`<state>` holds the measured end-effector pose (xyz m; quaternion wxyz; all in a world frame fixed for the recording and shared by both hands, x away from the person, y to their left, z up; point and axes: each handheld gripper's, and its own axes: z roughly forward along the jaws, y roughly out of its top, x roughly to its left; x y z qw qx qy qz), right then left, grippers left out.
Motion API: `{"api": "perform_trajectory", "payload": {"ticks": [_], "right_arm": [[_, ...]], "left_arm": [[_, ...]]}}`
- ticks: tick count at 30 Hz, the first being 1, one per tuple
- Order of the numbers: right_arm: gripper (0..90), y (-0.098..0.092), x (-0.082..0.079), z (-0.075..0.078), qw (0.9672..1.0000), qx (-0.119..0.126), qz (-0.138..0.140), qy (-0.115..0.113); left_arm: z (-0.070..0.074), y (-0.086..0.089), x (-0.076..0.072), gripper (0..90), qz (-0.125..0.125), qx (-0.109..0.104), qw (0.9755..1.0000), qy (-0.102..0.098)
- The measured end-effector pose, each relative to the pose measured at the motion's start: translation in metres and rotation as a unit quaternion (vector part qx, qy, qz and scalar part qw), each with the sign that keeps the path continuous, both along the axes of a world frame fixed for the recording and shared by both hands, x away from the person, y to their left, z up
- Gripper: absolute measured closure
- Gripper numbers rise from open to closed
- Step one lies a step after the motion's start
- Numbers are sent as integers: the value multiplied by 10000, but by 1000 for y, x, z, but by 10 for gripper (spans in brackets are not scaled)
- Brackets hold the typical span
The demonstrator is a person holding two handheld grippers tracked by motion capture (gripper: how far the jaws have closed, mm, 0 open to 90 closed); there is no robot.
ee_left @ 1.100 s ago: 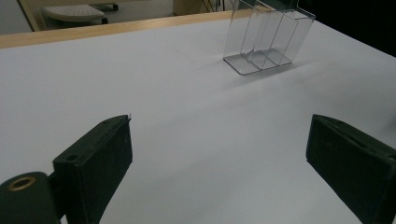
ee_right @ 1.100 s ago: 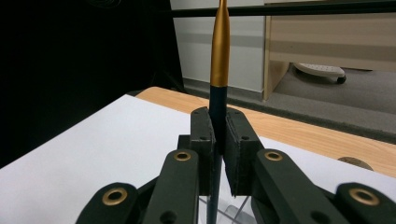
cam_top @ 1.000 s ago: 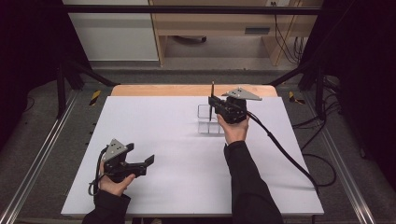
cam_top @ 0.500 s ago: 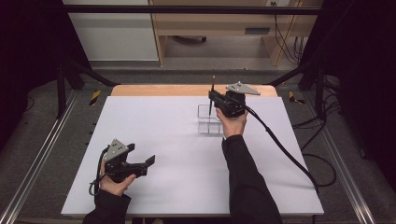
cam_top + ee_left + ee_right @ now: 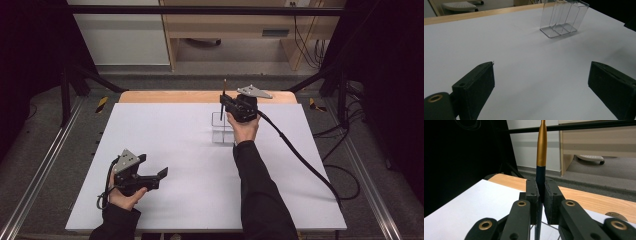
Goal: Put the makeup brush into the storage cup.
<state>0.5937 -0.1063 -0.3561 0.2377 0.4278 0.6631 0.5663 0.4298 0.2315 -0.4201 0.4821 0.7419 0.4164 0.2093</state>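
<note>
White board covers the table (image 5: 190,145), bare around the left gripper (image 5: 152,176), whose jaws are spread wide over it near the front. Farther right stands a clear plastic compartmented holder (image 5: 562,18); above it the right gripper (image 5: 541,192) pinches a slim dark pen with a gold end (image 5: 541,150) upright.

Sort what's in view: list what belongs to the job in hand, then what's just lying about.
In the job:
- pen, clamped upright in the right gripper
- clear holder, below the pen
- left gripper, open and empty

Lying about:
- cables on the floor
- wheeled base under the desk
</note>
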Motion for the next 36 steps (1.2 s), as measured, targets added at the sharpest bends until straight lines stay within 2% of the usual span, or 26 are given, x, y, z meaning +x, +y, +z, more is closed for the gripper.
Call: {"api": "perform_trajectory", "payload": {"ticks": [19, 29, 36], "right_arm": [[836, 8, 9, -12, 9999, 27, -11, 144], [836, 15, 7, -23, 9996, -163, 13, 237], [836, 17, 6, -28, 9994, -167, -16, 304]], "left_arm": [[2, 1, -1, 61, 1, -26, 10000, -34], [3, 1, -1, 61, -4, -11, 10000, -47], [3, 1, -1, 61, -12, -13, 10000, -50]]}}
